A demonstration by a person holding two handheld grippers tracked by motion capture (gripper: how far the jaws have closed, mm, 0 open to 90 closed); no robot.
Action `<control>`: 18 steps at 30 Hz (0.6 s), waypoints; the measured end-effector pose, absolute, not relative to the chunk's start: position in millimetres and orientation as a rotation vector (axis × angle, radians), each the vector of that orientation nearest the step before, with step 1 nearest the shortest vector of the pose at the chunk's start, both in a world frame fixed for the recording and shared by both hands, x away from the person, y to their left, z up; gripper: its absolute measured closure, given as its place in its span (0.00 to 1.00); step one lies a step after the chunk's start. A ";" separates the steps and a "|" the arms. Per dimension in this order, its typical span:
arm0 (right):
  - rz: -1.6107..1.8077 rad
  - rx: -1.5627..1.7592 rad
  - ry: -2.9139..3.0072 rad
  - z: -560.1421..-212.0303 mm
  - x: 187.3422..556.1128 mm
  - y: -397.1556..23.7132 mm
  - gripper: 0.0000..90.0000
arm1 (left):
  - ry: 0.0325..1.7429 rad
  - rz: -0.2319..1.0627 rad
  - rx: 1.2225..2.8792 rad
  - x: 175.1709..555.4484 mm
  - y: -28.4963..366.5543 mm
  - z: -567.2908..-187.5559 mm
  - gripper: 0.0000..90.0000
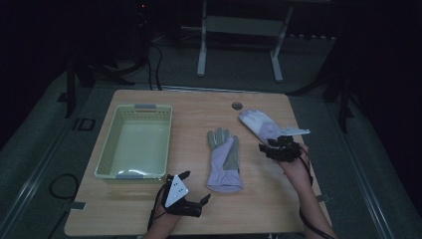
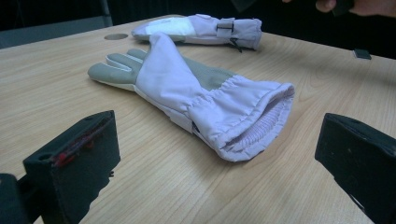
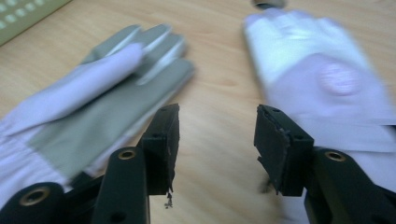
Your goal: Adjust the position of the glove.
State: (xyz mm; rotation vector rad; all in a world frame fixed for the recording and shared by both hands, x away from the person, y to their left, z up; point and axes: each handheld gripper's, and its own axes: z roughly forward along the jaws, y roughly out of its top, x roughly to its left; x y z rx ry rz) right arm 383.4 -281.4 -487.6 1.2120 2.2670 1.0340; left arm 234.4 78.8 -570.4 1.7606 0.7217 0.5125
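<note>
The high view looks forward and down over the whole counter (image 1: 149, 209) from its near edge. Each gripper view rides low and close above the wood, and both share the two gloves mid-counter.

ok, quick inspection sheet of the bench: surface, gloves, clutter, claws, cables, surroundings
Surface: wooden table, round hole near the far edge.
Job's things: middle glove lies flat, cuff toward the person; far glove lies flat by the right claw.
Clutter: pale green basket on the left, nothing seen inside.
Claws: left claw open, low over the near edge, nothing between the jaws; right claw open over bare wood between the gloves, holding nothing.
Cables: one trails from each claw; more on the floor behind the table.
Surroundings: dark room, grey frame beyond the table.
</note>
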 end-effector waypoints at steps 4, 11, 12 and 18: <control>0.988 1.277 2.205 -479.1 397.0 -303.3 0.65 | 0.727 0.511 1.759 234.6 78.9 -570.4 0.00; 0.923 1.323 2.181 -480.4 422.3 -323.6 0.63 | 0.733 0.506 1.755 235.2 79.3 -570.5 0.00; 0.916 1.341 2.179 -482.2 426.1 -324.8 0.63 | 0.736 0.506 1.753 235.5 79.7 -570.5 0.00; 0.886 1.365 2.180 -492.5 447.3 -320.9 0.57 | 0.734 0.518 1.753 234.5 79.9 -570.6 0.00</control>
